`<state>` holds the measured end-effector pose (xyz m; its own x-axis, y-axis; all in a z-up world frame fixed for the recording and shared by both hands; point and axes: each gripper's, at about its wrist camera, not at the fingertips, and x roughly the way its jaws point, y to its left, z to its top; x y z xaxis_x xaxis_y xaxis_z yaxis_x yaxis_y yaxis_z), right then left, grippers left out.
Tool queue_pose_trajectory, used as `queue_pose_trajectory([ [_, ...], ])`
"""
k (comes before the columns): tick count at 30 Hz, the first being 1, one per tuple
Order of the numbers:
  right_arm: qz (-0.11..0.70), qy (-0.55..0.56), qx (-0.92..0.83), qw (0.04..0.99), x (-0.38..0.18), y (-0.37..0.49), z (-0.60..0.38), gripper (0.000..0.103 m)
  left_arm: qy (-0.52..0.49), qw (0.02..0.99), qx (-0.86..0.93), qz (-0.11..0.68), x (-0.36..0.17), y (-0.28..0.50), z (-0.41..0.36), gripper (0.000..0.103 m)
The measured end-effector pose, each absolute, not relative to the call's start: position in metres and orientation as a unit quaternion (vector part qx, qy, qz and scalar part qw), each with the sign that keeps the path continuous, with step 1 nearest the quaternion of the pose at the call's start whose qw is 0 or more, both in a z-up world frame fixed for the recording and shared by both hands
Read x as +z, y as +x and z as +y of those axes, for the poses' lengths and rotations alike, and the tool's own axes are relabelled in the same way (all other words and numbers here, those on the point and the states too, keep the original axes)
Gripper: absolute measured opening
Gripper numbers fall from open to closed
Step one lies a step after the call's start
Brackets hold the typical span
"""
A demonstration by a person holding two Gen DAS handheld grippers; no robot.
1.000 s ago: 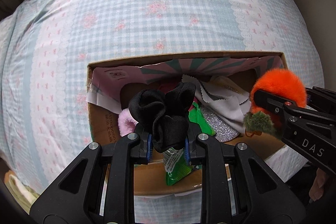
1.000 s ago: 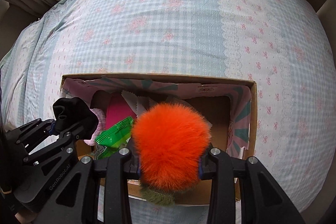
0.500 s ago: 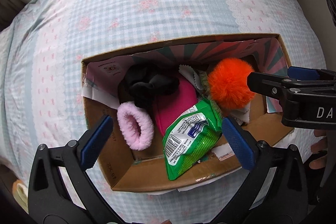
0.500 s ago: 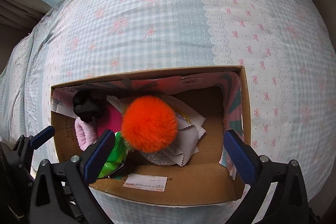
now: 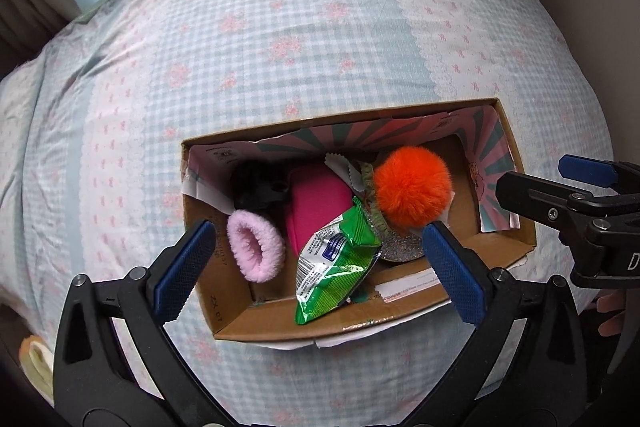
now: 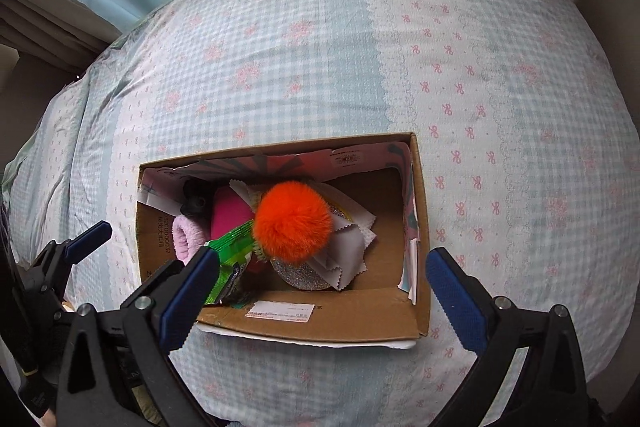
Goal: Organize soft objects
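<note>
My left hand-held gripper hung wide open and empty above the cardboard box on the bed, and my right hand-held gripper stood just as wide, holding nothing. Inside the box, the orange pom-pom lay on the white pinked cloths, over a glittery silver disc. Toward the box's left end lay the black scrunchie, the pink fuzzy scrunchie, a magenta pad and a green snack packet leaning on the near wall.
</note>
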<state>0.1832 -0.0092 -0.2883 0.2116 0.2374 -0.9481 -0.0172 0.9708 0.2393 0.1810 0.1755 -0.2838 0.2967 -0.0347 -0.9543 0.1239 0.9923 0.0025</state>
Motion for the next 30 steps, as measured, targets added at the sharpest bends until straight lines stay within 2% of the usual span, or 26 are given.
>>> queue_pose_trajectory([
  [7,0.559,0.061,0.078,0.823,-0.193,0.154,-0.047,0.103,0.026,0.845,-0.015,0.534,-0.197,0.151,0.167,0.103],
  [17,0.425,0.017,0.062,0.903,-0.067,0.095,-0.093,0.103,-0.025,0.92,0.005,0.39,-0.044,0.096,0.142,0.103],
  [23,0.365,0.011,0.037,0.93,-0.03,0.064,-0.111,0.103,0.0,0.943,0.013,0.333,-0.007,0.062,0.119,0.103],
  [30,0.34,0.008,0.026,0.94,-0.024,0.038,-0.12,0.103,-0.008,0.952,0.005,0.306,0.003,0.035,0.105,0.103],
])
